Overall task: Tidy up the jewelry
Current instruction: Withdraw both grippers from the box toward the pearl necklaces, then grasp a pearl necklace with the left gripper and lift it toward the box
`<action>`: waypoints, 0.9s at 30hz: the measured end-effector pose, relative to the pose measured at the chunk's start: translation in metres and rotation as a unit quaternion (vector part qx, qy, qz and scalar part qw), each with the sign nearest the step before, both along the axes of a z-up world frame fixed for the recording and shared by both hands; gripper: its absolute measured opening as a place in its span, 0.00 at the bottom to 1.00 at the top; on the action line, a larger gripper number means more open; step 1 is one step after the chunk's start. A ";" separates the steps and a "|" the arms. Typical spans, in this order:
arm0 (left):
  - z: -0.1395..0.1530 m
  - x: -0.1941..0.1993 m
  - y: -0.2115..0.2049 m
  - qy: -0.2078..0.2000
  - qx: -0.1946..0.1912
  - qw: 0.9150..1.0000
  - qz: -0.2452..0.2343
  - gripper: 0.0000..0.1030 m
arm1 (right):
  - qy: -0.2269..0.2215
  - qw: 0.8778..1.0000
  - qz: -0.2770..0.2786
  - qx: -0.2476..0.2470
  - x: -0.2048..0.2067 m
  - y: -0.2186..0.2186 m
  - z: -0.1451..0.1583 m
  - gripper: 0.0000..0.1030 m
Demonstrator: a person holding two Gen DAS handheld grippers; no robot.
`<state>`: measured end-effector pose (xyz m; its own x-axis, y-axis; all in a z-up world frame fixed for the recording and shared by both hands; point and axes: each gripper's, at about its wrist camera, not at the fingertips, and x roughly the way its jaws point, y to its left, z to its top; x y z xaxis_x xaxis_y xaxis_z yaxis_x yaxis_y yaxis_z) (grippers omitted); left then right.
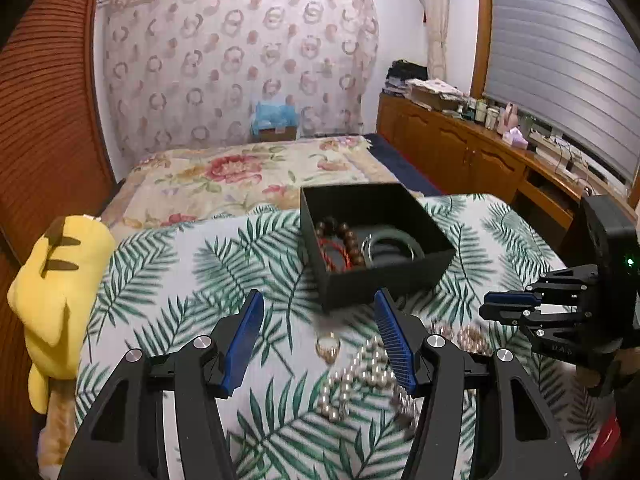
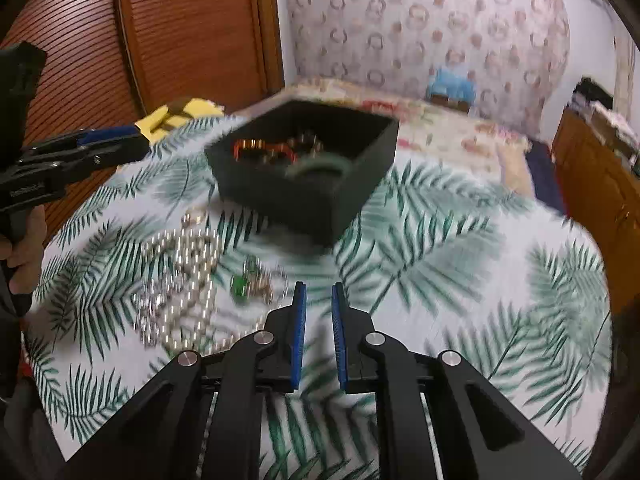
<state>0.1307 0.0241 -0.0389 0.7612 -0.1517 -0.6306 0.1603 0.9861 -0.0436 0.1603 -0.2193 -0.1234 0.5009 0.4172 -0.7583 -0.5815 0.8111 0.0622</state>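
Observation:
A black open box (image 1: 400,276) sits on the palm-leaf cloth and holds a brown bead bracelet (image 1: 346,236), a red cord (image 1: 332,254) and a silver bangle (image 1: 394,246). In front of it lie a gold ring (image 1: 328,347), a pearl necklace (image 1: 362,376) and more beads (image 1: 472,338). My left gripper (image 1: 318,304) is open and empty above the ring and pearls. My right gripper (image 2: 319,294) is nearly closed with a narrow gap, empty, right of the pearls (image 2: 180,280) and a green-stone piece (image 2: 241,285). The box (image 2: 308,196) is blurred there.
A yellow plush toy (image 1: 56,280) lies at the cloth's left edge. A bed with a floral cover (image 1: 240,176) stretches behind. A wooden cabinet (image 1: 460,152) with clutter runs along the right under a window blind. A wooden slatted door (image 2: 160,40) stands on the left.

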 end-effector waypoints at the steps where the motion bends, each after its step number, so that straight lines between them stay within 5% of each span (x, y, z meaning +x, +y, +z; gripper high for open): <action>1: -0.002 -0.002 0.000 0.003 0.000 1.000 0.000 0.53 | 0.003 1.000 -0.001 -0.002 -0.002 0.000 -0.003 0.14; 16: -0.033 -0.026 0.005 0.047 0.003 0.999 0.004 0.53 | 0.001 0.999 -0.013 -0.043 -0.021 0.007 -0.013 0.13; 27: -0.048 -0.017 0.004 0.080 0.024 0.996 -0.002 0.47 | -0.012 1.000 -0.019 -0.021 -0.026 0.000 -0.013 0.12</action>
